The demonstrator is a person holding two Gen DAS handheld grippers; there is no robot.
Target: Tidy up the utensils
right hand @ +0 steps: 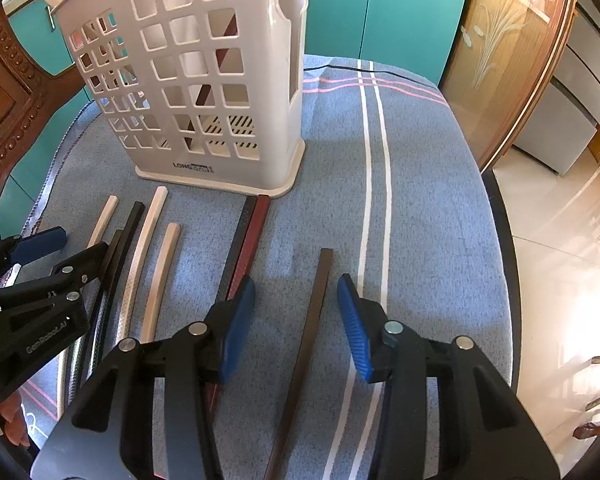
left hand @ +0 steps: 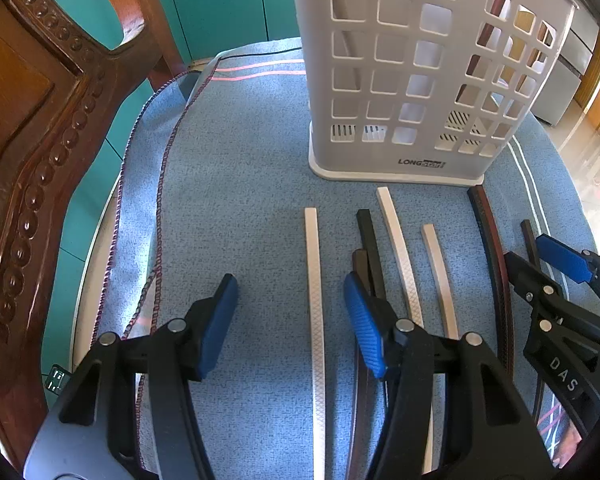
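Several chopsticks lie side by side on a blue cloth in front of a white slotted utensil holder, which also shows in the right wrist view. My left gripper is open, its jaws either side of a white chopstick. Black and white chopsticks lie to its right. My right gripper is open, its jaws either side of a dark brown chopstick. A black and red pair lies left of it. A dark red stick stands inside the holder.
A carved wooden chair back stands at the left. Teal cabinet doors are behind the table. The table's right edge drops to a shiny tiled floor. The right gripper shows at the left wrist view's right side.
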